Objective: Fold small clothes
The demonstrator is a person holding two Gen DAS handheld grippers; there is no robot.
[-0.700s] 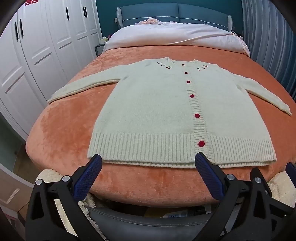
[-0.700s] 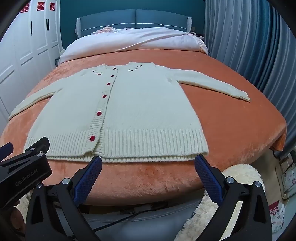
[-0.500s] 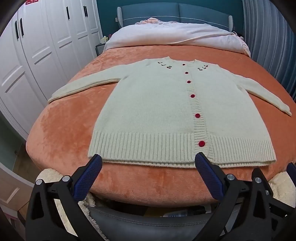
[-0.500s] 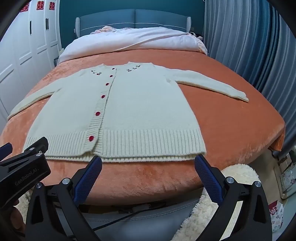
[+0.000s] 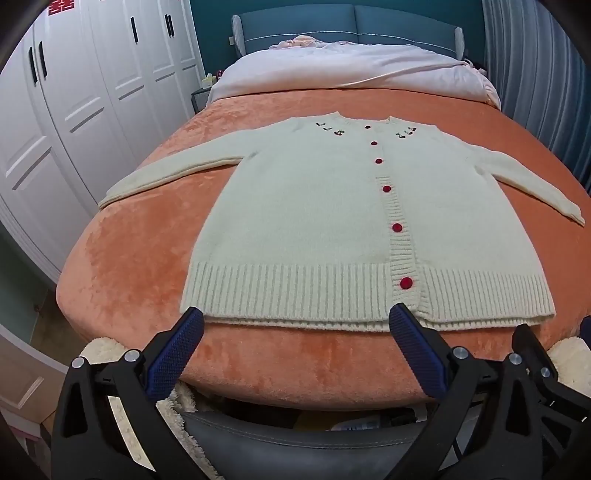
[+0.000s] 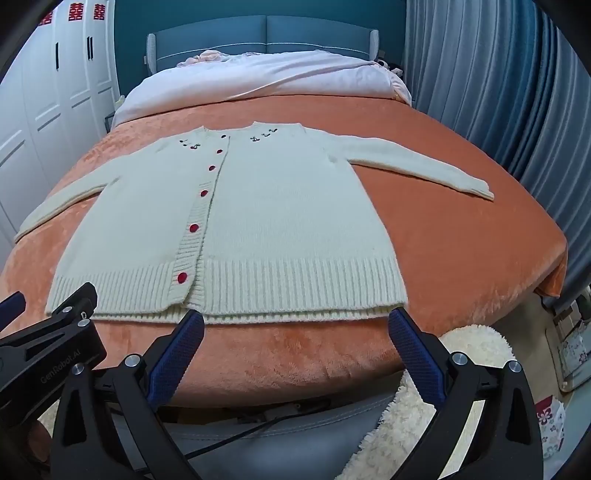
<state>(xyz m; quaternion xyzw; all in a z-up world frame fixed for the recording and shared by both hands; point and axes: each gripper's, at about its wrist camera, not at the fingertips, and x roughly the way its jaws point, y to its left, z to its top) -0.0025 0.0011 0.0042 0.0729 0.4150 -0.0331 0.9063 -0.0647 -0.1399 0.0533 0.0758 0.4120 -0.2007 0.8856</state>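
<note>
A cream knitted cardigan (image 5: 317,221) with red buttons lies flat, face up, on an orange blanket (image 5: 122,273), both sleeves spread out; it also shows in the right wrist view (image 6: 258,229). My left gripper (image 5: 295,328) is open and empty, just short of the ribbed hem (image 5: 295,291), left of the button band. My right gripper (image 6: 295,328) is open and empty, just short of the hem's right half (image 6: 295,284). The left gripper's body (image 6: 48,350) shows at the lower left of the right wrist view.
A white duvet (image 5: 351,70) and blue headboard (image 5: 332,18) lie at the far end of the bed. White wardrobes (image 5: 74,92) stand on the left, blue curtains (image 6: 498,74) on the right. A fluffy cream rug (image 6: 443,406) lies below the bed's near edge.
Both grippers have shifted very slightly; the cardigan sits almost the same in both views. Both stay open and empty.
</note>
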